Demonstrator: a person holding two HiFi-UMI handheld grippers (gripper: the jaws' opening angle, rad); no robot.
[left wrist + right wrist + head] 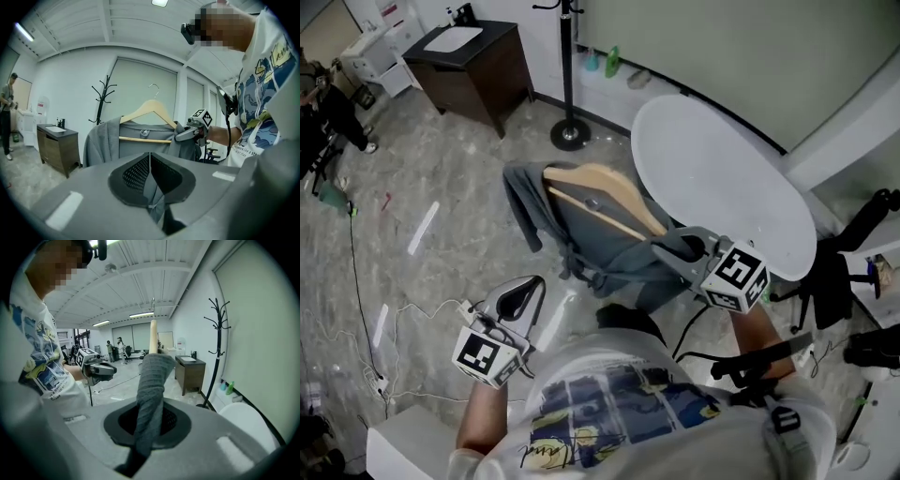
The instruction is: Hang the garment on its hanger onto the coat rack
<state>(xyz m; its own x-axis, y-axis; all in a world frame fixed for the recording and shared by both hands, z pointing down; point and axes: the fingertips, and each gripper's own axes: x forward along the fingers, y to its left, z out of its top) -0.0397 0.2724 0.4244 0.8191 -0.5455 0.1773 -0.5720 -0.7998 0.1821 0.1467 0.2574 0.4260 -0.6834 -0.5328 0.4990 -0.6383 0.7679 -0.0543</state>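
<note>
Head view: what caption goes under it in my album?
Right gripper holds a grey garment on its wooden hanger near the coat rack; left gripper shut.

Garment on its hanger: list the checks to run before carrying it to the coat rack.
1. Right gripper shut on gray garment at the end of the wooden hanger: ok.
2. Grip catches wood, not only cloth: cannot tell.
3. Hanger's metal hook free: ok.
4. Coat rack hooks bare: ok.
5. Left gripper steadying the load: not ok; shut, empty, apart from it.
</note>
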